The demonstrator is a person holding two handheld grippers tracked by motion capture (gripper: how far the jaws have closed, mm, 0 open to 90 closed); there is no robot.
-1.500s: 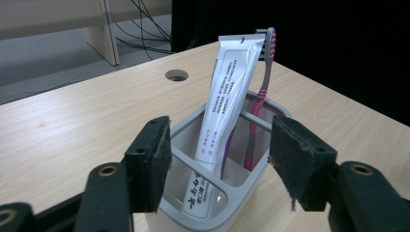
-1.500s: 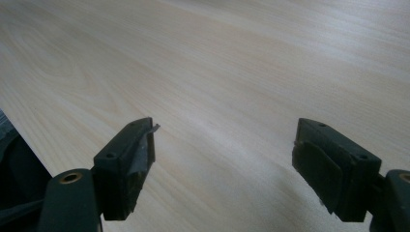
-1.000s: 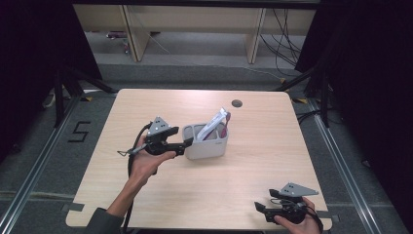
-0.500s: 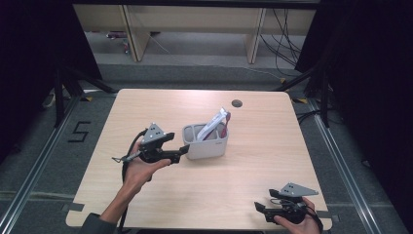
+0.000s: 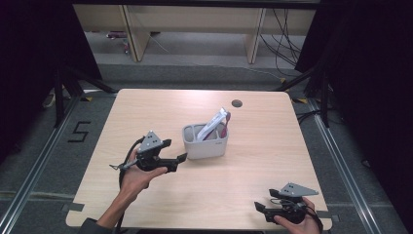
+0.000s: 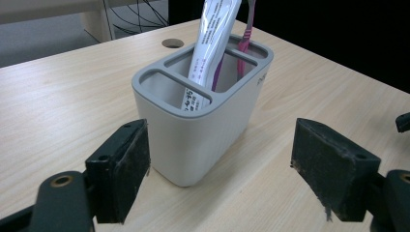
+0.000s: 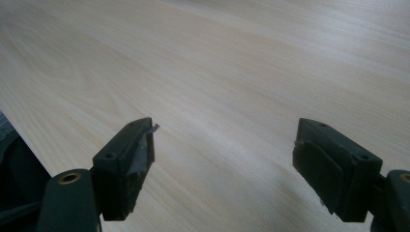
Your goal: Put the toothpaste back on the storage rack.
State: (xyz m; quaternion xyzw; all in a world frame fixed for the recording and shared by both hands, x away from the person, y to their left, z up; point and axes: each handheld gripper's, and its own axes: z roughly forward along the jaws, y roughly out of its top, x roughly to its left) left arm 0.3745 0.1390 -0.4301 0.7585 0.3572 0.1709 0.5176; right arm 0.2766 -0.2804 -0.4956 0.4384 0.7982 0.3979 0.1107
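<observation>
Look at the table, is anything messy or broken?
Mostly tidy. The holder stands upright on the table, with the tube and toothbrush leaning inside it. One odd bit: in the right gripper view, a jaw pad looks frayed, with a sliver sticking out at its tip.

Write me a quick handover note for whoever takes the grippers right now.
Left gripper: open, fingers clear of the holder, nothing between them; its jaws have just been opening as it backed away from the holder.
Right gripper: open, holding nothing, low at the table's near right corner.
Grey toothbrush holder: upright mid-table, with a toothpaste tube and a pink toothbrush leaning in its compartments.
Done: tube and brush are in the holder, holder released.
Left: seemingly nothing; probably just pull both grippers back.
</observation>
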